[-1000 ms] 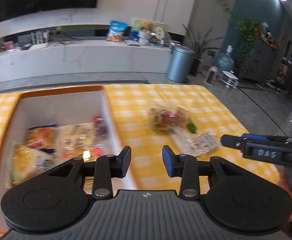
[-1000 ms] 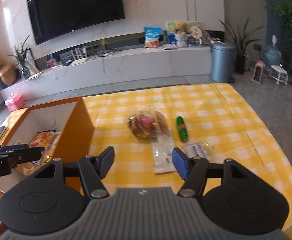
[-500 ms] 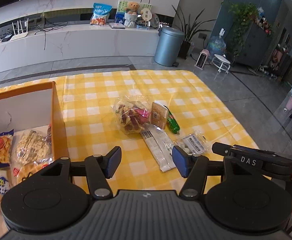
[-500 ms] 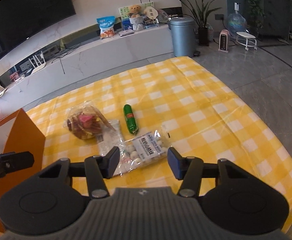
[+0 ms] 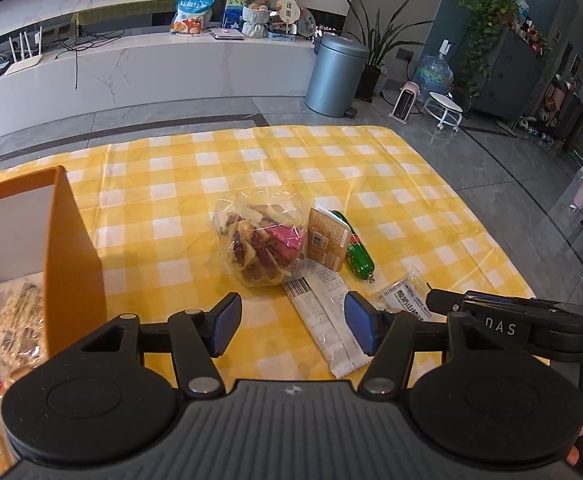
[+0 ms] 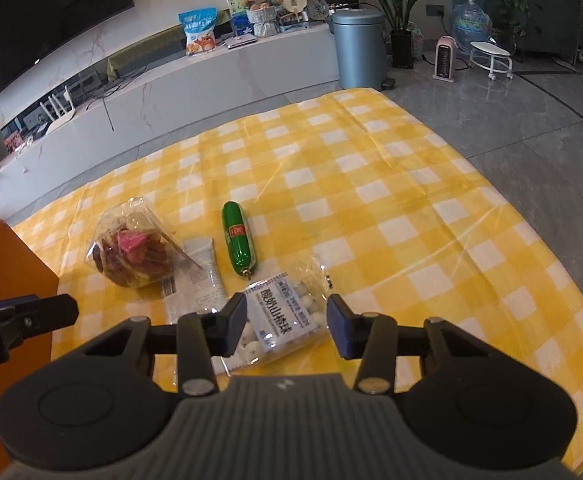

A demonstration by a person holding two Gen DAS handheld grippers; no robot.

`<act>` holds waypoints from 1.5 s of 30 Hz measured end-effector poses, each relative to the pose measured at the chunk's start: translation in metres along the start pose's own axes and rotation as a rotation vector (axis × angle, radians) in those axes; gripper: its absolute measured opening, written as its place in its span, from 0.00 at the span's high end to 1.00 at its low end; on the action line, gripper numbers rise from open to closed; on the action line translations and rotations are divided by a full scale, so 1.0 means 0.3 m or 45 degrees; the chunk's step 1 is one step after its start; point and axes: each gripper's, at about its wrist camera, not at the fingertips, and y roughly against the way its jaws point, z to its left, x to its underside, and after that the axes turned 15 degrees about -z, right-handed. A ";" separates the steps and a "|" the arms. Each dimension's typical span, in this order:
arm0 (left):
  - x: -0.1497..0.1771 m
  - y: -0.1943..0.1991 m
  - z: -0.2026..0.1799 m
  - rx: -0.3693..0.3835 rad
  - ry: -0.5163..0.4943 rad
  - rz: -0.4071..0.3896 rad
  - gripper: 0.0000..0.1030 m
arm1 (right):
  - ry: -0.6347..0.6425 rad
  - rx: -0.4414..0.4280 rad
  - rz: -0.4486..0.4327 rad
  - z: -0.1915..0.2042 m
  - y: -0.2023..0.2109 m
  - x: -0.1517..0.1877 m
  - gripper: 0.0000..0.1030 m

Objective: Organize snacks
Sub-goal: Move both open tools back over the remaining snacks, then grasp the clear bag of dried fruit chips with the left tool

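On the yellow checked tablecloth (image 6: 371, 184) lie a clear bag of mixed chips (image 5: 261, 242) (image 6: 131, 250), a small tan packet (image 5: 326, 239), a green sausage (image 5: 357, 254) (image 6: 237, 242), a long white wrapper (image 5: 327, 326) (image 6: 195, 276) and a clear bag of white balls (image 6: 281, 316) (image 5: 401, 294). My left gripper (image 5: 291, 326) is open and empty, above the cloth just before the chips bag. My right gripper (image 6: 287, 320) is open, low over the bag of white balls, a finger on either side of it. The orange box (image 5: 71, 256) (image 6: 7, 264) at left holds several snack packs (image 5: 15, 320).
The table's right and far edges drop to a grey tiled floor. Behind stand a white TV bench (image 5: 139, 68) with a snack bag and teddy bear, a grey bin (image 5: 335, 74), plants and a water bottle. My right gripper shows in the left wrist view (image 5: 531, 328).
My left gripper swung right, from over the box to the loose snacks, and opened wider. My right gripper moved forward and down onto the bag of white balls.
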 end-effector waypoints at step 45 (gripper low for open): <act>-0.034 -0.291 -0.018 -0.085 -0.317 0.072 0.39 | 0.074 -0.006 0.080 -0.001 -0.176 -0.024 0.40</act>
